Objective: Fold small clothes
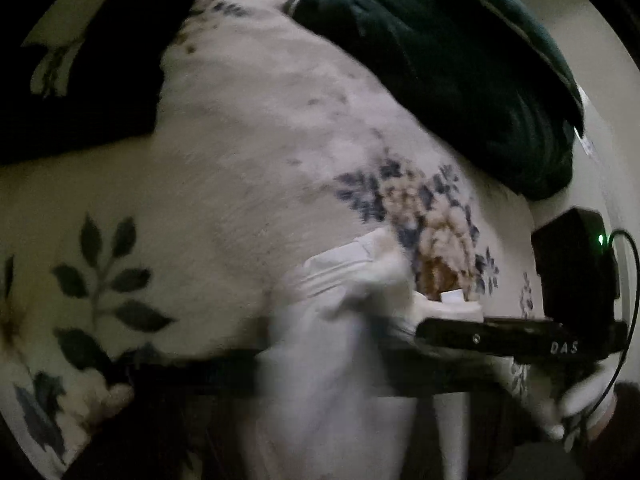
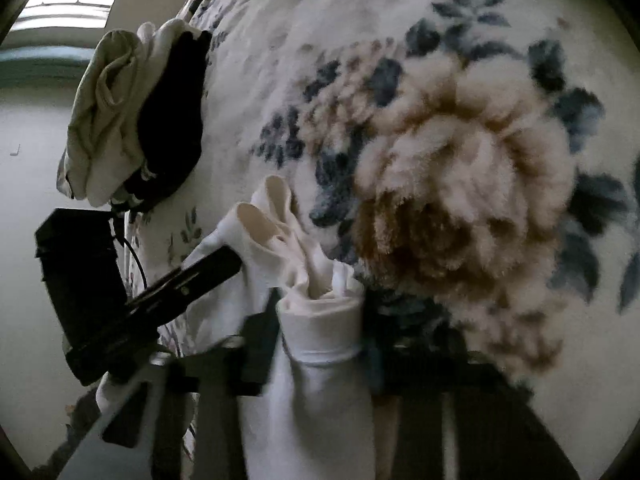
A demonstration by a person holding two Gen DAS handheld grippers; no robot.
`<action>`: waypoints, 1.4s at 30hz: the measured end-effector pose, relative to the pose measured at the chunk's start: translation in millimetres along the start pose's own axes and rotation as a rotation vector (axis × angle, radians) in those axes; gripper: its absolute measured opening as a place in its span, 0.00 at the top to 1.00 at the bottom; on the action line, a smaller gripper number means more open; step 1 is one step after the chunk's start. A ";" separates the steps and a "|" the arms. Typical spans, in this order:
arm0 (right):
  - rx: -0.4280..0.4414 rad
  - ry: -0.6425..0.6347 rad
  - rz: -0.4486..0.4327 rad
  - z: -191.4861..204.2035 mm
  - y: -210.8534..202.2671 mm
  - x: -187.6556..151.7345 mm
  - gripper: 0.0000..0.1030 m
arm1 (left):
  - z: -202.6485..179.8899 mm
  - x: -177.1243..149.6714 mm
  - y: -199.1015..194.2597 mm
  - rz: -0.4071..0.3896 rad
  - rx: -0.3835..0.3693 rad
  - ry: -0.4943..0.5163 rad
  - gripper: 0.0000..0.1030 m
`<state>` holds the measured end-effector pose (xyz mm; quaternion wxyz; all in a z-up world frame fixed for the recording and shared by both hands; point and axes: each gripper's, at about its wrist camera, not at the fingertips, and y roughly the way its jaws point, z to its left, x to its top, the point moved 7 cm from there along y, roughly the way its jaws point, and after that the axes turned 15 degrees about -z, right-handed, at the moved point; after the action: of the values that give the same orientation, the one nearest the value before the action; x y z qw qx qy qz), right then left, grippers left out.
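One floral blanket is spread as the work surface. A small heap of garments is seen at its far left edge, and whether that heap is folded cannot be told. A white garment — bunched, not yet folded — is clamped by both the right gripper and the left gripper at the near edge, so most folding appears left.

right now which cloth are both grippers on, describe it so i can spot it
Find the fluffy floral blanket with its big tan rose. At the rose's lower left lies a plain white garment, bunched between the right gripper and left gripper. Unlike the beige and black clothes behind, it is pure white.
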<state>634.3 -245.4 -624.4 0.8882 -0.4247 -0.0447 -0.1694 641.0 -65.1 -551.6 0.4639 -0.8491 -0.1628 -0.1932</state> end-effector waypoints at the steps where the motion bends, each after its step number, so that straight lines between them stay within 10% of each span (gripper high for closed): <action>1: 0.001 -0.012 -0.006 4.0 -1.3 0.4 0.77 | -1.8 1.3 -2.1 -0.016 -0.007 0.005 0.96; 15: 0.099 -0.081 -0.149 78.7 -75.4 -18.8 0.82 | -45.0 13.3 -104.0 -0.213 -0.092 0.032 0.97; 23: 0.150 -0.089 -0.197 104.3 -154.3 -92.5 0.82 | -82.5 -34.9 -186.5 -0.266 -0.194 0.003 0.97; 32: 0.071 -0.098 -0.018 89.7 -171.4 -235.2 0.75 | -78.7 -168.0 -236.0 -0.073 -0.135 -0.135 0.94; 38: 0.015 -0.087 0.149 59.9 -179.8 -302.1 0.42 | -42.6 -261.9 -254.3 0.125 -0.058 -0.272 0.58; 42: -0.010 -0.005 0.122 32.2 -197.9 -304.9 0.42 | -16.4 -271.2 -269.8 0.139 -0.016 -0.322 0.55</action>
<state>283.1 -255.7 -525.7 0.8946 -0.4317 -0.0202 -0.1141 278.6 34.0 -477.9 0.4371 -0.8820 -0.1743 -0.0236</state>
